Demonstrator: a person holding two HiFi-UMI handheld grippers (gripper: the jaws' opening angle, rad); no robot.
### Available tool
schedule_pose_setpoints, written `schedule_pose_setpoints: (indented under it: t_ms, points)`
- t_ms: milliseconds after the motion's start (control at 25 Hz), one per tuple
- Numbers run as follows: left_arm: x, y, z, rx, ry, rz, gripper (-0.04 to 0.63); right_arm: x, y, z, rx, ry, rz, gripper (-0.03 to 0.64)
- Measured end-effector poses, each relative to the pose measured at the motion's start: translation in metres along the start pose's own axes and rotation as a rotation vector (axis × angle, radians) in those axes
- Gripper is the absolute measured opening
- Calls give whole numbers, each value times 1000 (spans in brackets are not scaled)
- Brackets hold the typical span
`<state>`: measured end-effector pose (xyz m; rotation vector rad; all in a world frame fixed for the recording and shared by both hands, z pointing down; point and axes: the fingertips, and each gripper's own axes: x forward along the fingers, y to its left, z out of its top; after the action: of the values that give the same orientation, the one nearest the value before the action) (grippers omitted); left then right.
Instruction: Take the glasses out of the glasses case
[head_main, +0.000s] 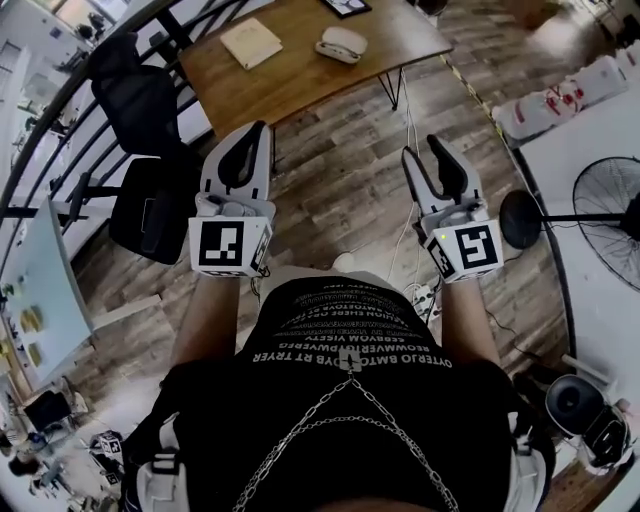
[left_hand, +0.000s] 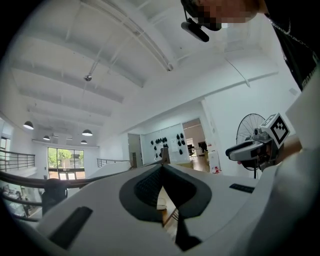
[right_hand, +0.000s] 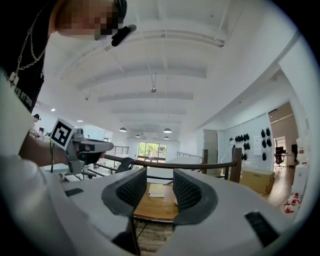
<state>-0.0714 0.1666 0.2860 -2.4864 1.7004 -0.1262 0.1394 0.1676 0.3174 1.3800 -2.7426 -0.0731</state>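
The left claw (left_hand: 162, 167) is pinched together on nothing. The right claw (right_hand: 155, 182) is partly open and empty. Well ahead, the white glasses case (head_main: 342, 43) sits on the tabletop (head_main: 300, 75) and looks closed. I think the job has not started.

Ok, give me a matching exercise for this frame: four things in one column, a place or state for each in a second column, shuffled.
Things:
1. left gripper
2. right gripper
3. case
4. chair

Places or states:
A. lying on the table
B. jaws apart, nothing between them
C. standing left of the table
D. jaws together, nothing between them

Pairs: 1-D, 2-B, 3-A, 4-C
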Motion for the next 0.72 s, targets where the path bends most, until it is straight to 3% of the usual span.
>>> schedule_pose_setpoints:
  t_ms: [320, 720]
  points:
    - [1, 11, 2, -13, 11, 49, 25, 9, -13, -1, 15, 2, 18, 153]
    - [-2, 23, -7, -10, 31, 56, 25, 24, -12, -9, 41, -1, 18, 153]
